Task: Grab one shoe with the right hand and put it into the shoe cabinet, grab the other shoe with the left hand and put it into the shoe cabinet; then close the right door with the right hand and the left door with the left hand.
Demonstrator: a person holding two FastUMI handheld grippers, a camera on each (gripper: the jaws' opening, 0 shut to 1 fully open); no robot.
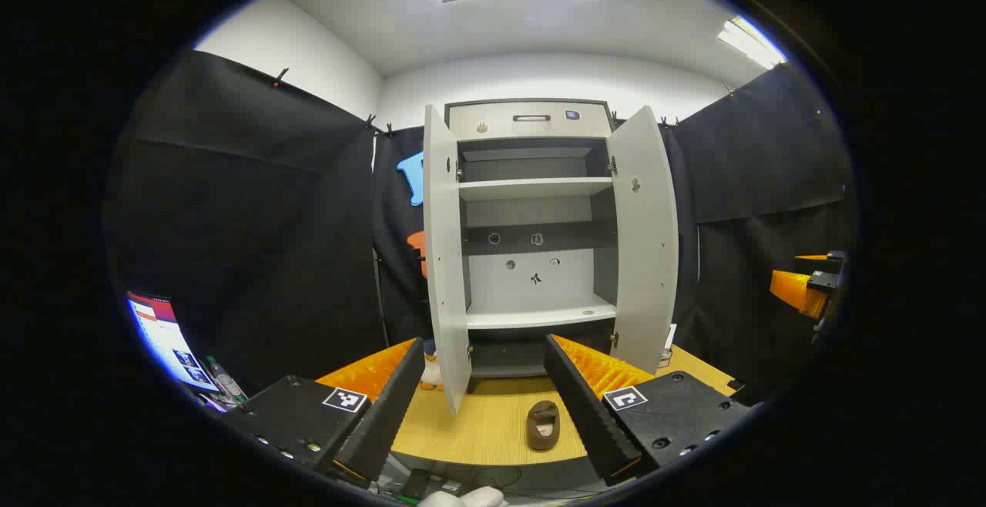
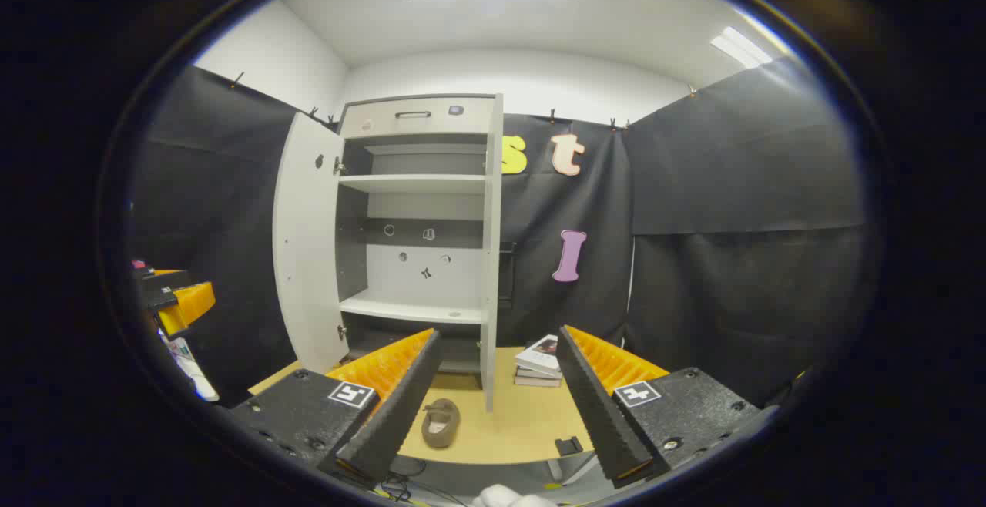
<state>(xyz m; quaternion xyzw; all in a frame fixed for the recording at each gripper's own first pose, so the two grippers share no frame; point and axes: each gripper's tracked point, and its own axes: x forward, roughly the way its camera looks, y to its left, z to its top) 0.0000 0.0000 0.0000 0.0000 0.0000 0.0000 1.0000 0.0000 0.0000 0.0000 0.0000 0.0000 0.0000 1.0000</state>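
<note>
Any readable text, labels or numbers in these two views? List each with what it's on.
No legible text.
Square black-and-white tags on the left gripper and right gripper: patterns, no words.
Covers of the stacked books on the wooden table: too small.
Monitor screen: blurred.
Small dark badge on the grey cabinet's drawer: too small.

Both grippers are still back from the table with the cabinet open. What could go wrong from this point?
1. The brown shoe lies on the table close in front of the right door's edge, so a reach from the right gripper might knock that door.
2. I can make out one shoe for certain; a pale object sits partly behind the left door, so the left gripper may have to reach around it.
</note>
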